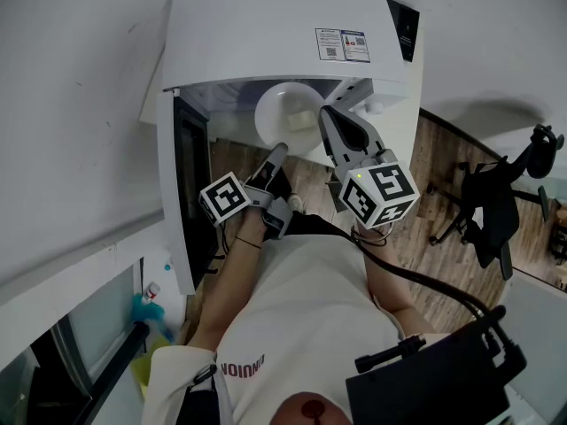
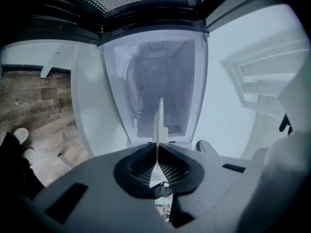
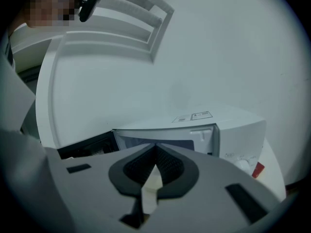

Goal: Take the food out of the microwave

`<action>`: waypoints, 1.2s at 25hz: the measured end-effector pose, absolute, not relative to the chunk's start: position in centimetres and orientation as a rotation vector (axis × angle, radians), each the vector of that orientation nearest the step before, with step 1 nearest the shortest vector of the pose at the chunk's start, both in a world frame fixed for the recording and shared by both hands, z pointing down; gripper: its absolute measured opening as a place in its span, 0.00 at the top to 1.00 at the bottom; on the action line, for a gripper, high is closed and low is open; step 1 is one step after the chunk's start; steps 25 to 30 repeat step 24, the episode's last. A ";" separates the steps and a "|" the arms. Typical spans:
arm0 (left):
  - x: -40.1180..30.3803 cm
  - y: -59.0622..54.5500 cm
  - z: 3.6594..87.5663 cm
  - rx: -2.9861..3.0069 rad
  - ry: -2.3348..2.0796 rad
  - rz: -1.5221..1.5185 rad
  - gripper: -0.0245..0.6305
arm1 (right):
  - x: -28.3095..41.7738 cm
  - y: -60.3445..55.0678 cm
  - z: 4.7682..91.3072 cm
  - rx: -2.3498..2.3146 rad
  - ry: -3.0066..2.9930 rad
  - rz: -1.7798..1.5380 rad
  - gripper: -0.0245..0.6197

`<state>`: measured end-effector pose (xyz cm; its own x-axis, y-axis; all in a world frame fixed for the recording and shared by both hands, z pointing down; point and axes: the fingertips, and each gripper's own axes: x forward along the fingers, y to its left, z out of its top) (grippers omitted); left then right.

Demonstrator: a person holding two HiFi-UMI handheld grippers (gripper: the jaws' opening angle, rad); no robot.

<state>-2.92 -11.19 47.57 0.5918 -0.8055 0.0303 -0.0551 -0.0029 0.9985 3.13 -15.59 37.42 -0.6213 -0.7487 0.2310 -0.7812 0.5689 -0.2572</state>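
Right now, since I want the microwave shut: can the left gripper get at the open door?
Probably not yet. The door stands open beside the left gripper, nothing between, but its jaws, like those of the right gripper, are shut on the white plate.

Smooth white-painted microwave casing (image 1: 266, 34), smooth white plate (image 1: 285, 112), matt wood-grain plank floor (image 1: 438, 162), soft white cloth shirt (image 1: 310, 299).
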 end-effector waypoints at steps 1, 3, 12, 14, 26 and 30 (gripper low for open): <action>-2.8 -11.2 47.3 1.473 -0.762 -0.707 0.93 | 3.1 -15.6 37.4 1.319 -2.697 0.514 0.93; -2.8 -11.2 47.2 1.476 -0.757 -0.709 0.93 | 3.1 -15.6 37.4 1.319 -2.697 0.514 0.93; -2.6 -10.7 47.1 1.462 -0.745 -0.704 0.93 | 3.0 -15.6 37.4 1.318 -2.695 0.517 0.93; -2.6 -10.6 47.0 1.462 -0.743 -0.706 0.93 | 3.0 -15.6 37.5 1.317 -2.695 0.519 0.93; -2.8 -9.9 47.8 1.469 -0.777 -0.646 0.93 | 2.6 -15.6 37.6 1.308 -2.700 0.528 0.93; -2.8 -9.9 47.8 1.469 -0.777 -0.646 0.93 | 2.6 -15.6 37.6 1.308 -2.700 0.528 0.93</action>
